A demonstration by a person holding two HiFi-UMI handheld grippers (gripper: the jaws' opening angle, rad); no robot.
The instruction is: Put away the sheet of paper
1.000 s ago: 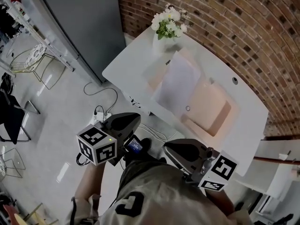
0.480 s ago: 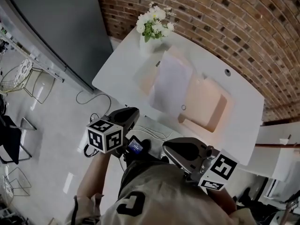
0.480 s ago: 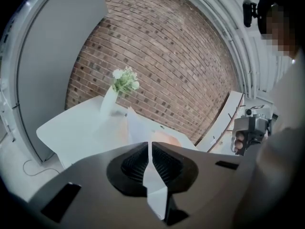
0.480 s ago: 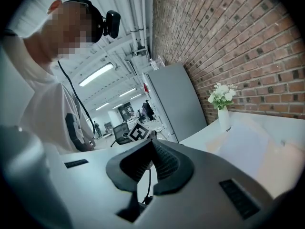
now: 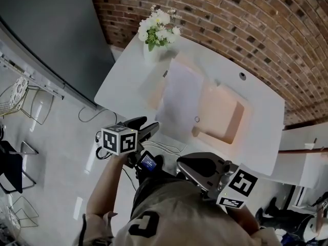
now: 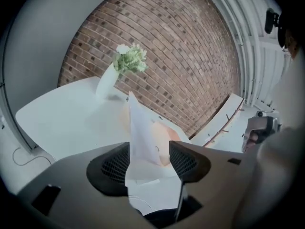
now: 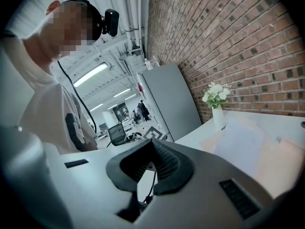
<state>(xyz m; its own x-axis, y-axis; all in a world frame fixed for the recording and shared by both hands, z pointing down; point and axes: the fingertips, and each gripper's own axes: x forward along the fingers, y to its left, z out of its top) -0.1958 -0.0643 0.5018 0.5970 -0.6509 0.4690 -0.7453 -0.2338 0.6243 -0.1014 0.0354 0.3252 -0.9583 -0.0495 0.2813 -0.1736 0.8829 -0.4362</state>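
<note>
Lowered since the earlier frame, my left claw has just been opening, empty, presumably to take the sheet of paper lying on the surface; my right claw waits closed.

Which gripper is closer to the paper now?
Left. The left gripper, jaws just opened and empty, points at the paper near the table edge; the right gripper sits farther back, near the person's body.
</note>
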